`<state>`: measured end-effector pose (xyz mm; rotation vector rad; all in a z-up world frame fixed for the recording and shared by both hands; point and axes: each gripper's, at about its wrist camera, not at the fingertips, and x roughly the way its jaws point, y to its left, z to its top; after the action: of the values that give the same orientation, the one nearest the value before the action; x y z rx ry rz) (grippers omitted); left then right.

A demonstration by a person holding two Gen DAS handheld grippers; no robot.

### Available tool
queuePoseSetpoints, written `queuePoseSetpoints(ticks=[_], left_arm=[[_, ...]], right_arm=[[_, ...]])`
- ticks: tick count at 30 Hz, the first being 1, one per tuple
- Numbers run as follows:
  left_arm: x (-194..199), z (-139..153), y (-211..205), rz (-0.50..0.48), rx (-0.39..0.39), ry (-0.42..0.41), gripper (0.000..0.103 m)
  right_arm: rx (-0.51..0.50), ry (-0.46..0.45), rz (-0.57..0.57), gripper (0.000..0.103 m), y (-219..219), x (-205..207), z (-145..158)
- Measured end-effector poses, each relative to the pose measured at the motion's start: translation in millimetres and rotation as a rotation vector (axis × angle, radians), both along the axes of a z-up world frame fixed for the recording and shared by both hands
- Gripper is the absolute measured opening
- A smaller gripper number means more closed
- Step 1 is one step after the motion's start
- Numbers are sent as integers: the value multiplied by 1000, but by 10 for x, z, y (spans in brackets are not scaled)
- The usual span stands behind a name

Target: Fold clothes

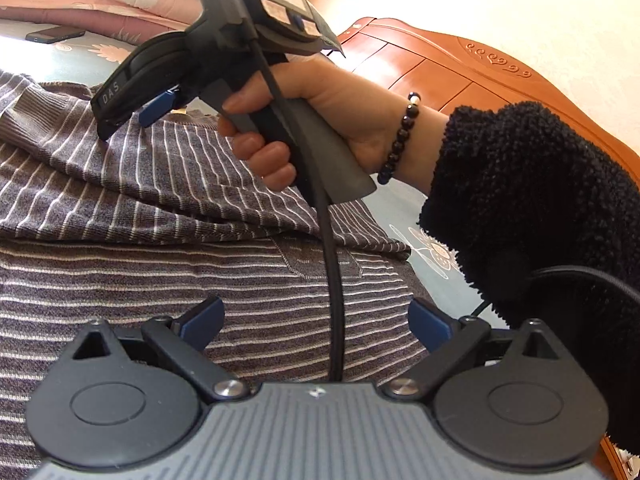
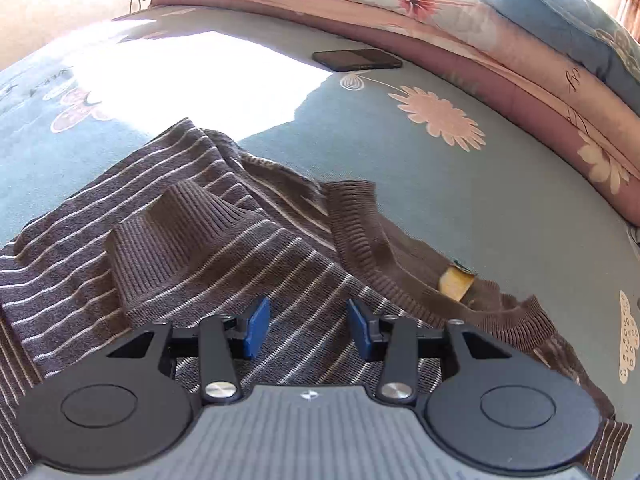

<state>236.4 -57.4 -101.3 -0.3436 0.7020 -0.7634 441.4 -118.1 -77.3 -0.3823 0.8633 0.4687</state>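
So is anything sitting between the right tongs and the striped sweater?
Nothing visible. The right tongs hang open directly over the striped sweater, with only fabric below. The phone lies far off on the bedsheet, clear of the sweater.

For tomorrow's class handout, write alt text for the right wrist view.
A brown striped sweater lies partly folded on a grey-blue floral bedsheet, one ribbed cuff laid across its body. The right tool hangs over it, blue pads apart with nothing between them. Behind lie a dark phone and folded pink quilts.
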Motion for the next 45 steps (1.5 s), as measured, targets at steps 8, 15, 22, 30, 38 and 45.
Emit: queuePoseSetpoints(ticks=[8, 15, 22, 30, 38, 45], left_arm=[[-78, 43, -36, -88, -51, -44, 98], [-118, 46, -62, -205, -142, -30, 98], [-187, 80, -131, -289, -147, -59, 101], [-229, 84, -235, -312, -79, -70, 101], [-576, 478, -270, -415, -33, -8, 101], [-868, 775, 209, -400, -39, 72, 101]], right_arm=[[-16, -68, -198, 49, -872, -204, 431], [30, 14, -389, 49, -1701, -660, 139], [71, 41, -391, 56, -1760, -1078, 6], [75, 60, -471, 67, -1871, -1167, 90], [118, -176, -635, 76, -2730, -2175, 1093], [435, -154, -676, 78, -3422, -2911, 1001]])
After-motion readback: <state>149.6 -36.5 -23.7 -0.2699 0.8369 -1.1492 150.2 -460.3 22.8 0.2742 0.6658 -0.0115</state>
